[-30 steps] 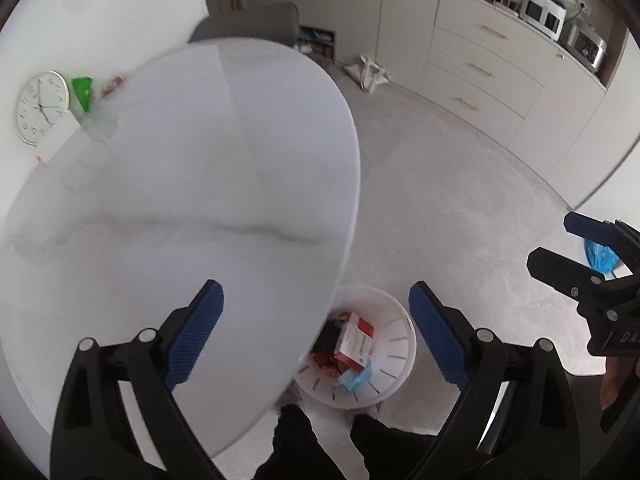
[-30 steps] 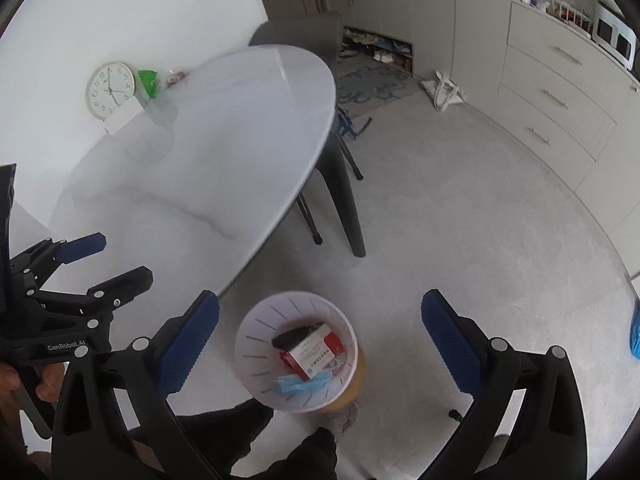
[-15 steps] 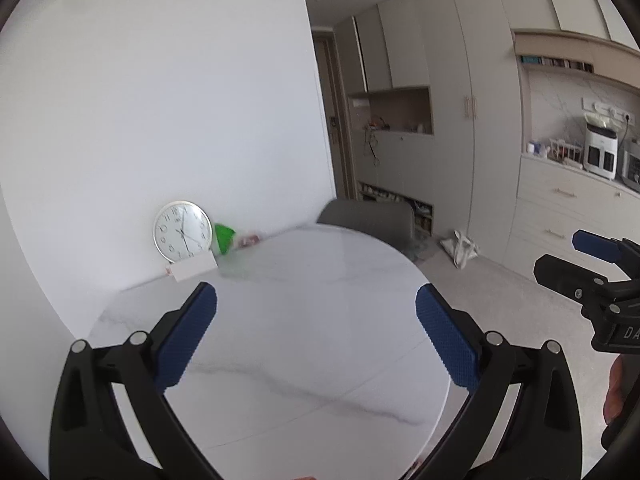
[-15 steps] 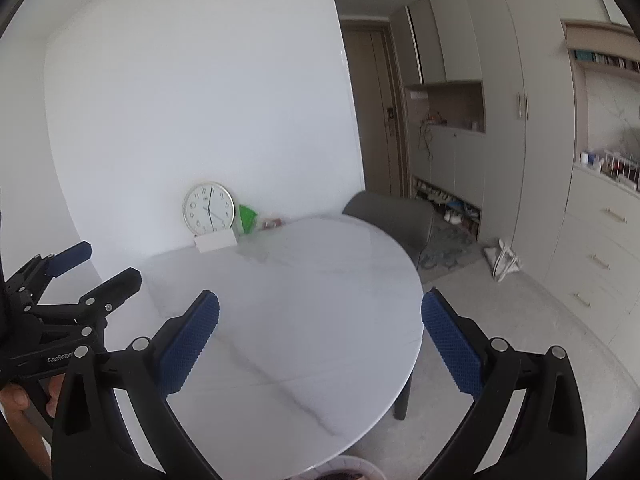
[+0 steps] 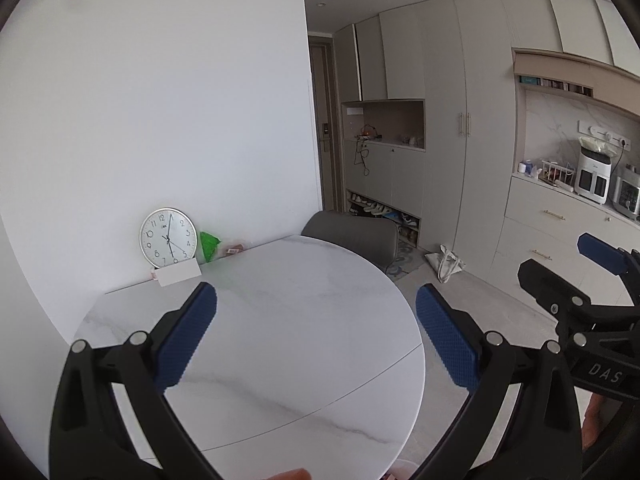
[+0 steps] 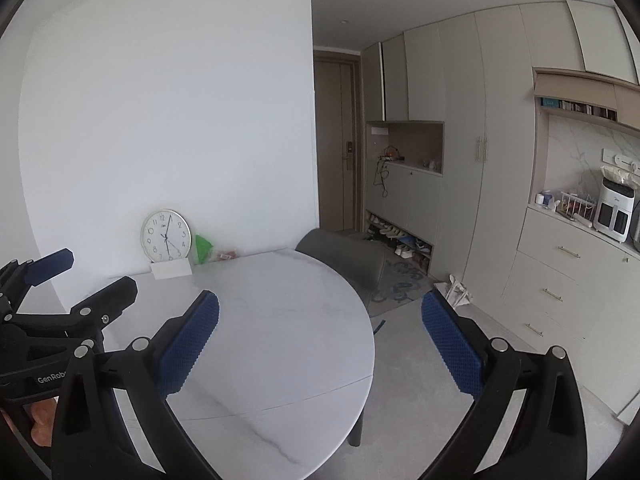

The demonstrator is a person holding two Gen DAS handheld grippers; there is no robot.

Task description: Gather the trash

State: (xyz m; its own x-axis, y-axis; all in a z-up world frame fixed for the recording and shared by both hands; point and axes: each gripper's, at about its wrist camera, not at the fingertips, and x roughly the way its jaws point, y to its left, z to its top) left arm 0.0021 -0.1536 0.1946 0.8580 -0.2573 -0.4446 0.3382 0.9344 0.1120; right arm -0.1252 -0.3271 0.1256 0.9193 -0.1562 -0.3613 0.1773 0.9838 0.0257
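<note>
Both tongs, left gripper and right gripper, gape wide and empty; green wrapper beside the clock remains uncollected.

Left gripper gapes empty above a marble table; green wrapper leans beside a clock.

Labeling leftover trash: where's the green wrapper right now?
The green wrapper sits at the far edge of the table, against the wall, just right of the clock; both views show it left of centre.

Clock on marble table, grey chair
</note>
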